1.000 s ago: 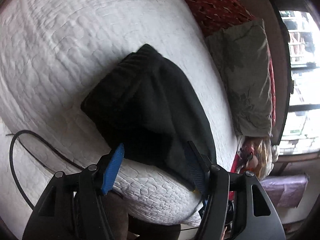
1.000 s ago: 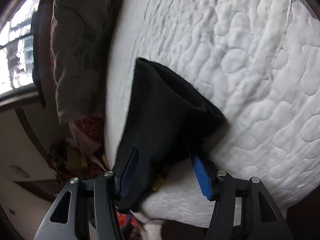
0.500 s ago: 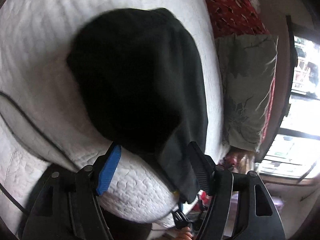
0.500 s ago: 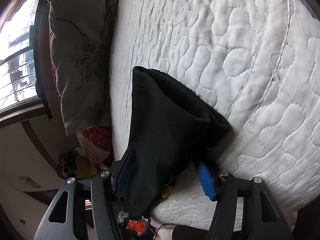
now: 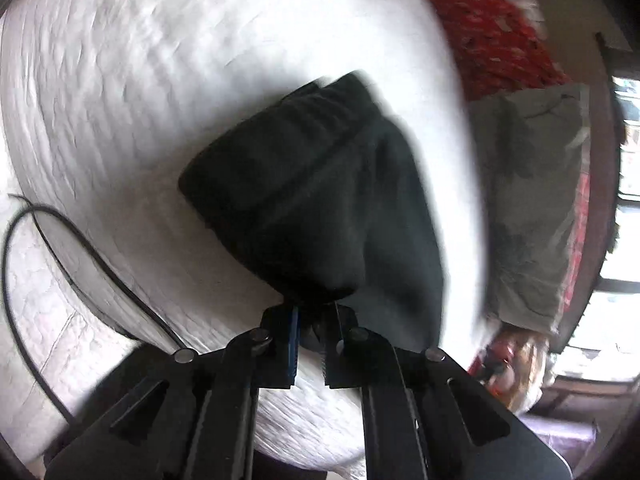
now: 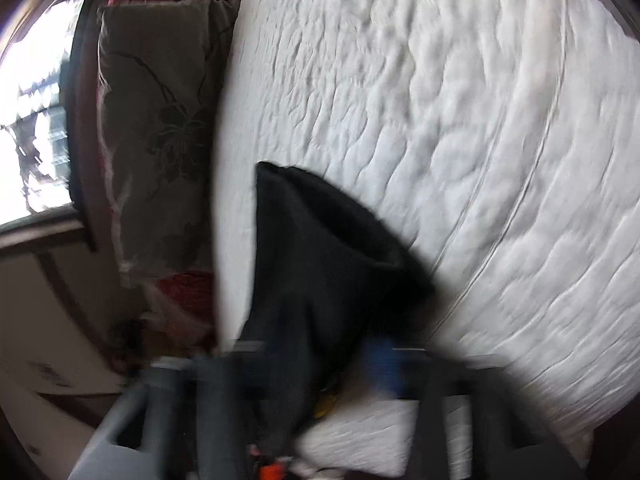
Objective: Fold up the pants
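A white quilted mattress (image 5: 160, 80) fills both wrist views, with a grey-green floral pillow (image 6: 160, 120) and red patterned bedding (image 5: 500, 40) along its edge by a window. A thin black cable (image 5: 60, 248) curls over the mattress's near left. Black pants (image 5: 320, 200), already bundled into a compact fold, lie on the mattress near its front edge. The left gripper (image 5: 314, 320) has just clenched on the bundle's near hem. The right gripper (image 6: 328, 360) is blurred; its jaws have also just closed, cloth between them. The step appears to be gripping the near edge; next, likely lifting both corners together and carrying them across evenly.
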Demonstrator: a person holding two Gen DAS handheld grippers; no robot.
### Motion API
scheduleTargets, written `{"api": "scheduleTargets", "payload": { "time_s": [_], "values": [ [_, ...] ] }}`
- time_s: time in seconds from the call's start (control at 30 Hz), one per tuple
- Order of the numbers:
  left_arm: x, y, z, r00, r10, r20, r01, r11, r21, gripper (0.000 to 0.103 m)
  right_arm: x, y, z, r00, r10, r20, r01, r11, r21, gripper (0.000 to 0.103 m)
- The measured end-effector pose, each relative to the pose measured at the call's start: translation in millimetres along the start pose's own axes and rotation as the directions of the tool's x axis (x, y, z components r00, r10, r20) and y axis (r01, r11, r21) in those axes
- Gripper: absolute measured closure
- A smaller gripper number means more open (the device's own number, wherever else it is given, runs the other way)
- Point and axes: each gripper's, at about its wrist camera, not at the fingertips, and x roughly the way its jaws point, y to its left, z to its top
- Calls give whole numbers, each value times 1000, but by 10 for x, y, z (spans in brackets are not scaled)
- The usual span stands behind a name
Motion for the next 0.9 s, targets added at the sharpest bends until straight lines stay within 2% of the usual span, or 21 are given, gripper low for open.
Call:
{"api": "scheduleTargets", "payload": {
  "time_s": [0.07,0.13,0.2,0.27,0.33,0.4,0.47,0.5,0.6,0.7,0.77,0.8,0.83,0.87,0.9],
  "values": [
    [-27,-95,-27,1000,13,-4,-13,996,90,97,-116,128,95,1000,10,10,-10,999,-44,97],
    [124,-20,-36,998,49,-35,-46,995,83,97,-281,378,126,999,10,34,-4,985,-174,97],
    [311,121,-47,995,73,-74,-71,997,33,96,-383,615,113,995,-57,76,81,932,-353,97],
    [314,136,-53,997,55,-59,-53,998,35,96,-324,609,120,988,-132,81,154,896,-416,97],
    [261,120,-61,996,71,-58,-66,995,79,95,-223,450,152,977,-200,81,215,884,-414,96],
    [226,155,-59,994,78,-82,-69,992,104,92,-147,248,166,973,-222,59,227,892,-391,97],
    [167,178,-71,991,81,-104,-68,990,123,90,-192,149,171,985,-166,52,173,916,-361,96],
    [115,194,-90,991,80,-111,-64,988,137,90,-224,149,169,985,-165,47,171,920,-352,89],
    [-55,192,-193,990,77,-122,-50,976,213,90,-428,175,172,983,-178,49,184,922,-340,77],
    [-349,75,-278,994,41,-97,-11,955,296,90,-776,240,247,983,-128,130,164,930,-329,74],
    [-634,-88,-213,1000,5,-29,5,938,346,90,-871,401,348,980,-109,165,165,912,-376,59],
    [-728,-157,-141,1000,-12,1,11,931,364,87,-841,480,387,981,-117,156,171,900,-401,53],
    [-820,-230,-43,999,-18,40,1,923,384,80,-762,566,420,981,-131,140,180,886,-428,53],
    [-888,-317,117,996,6,88,-40,917,398,72,-690,622,440,980,-146,136,192,874,-445,53],
    [-883,-380,251,995,28,101,-67,910,408,53,-597,689,459,976,-169,141,216,857,-467,53]
  ]
}}
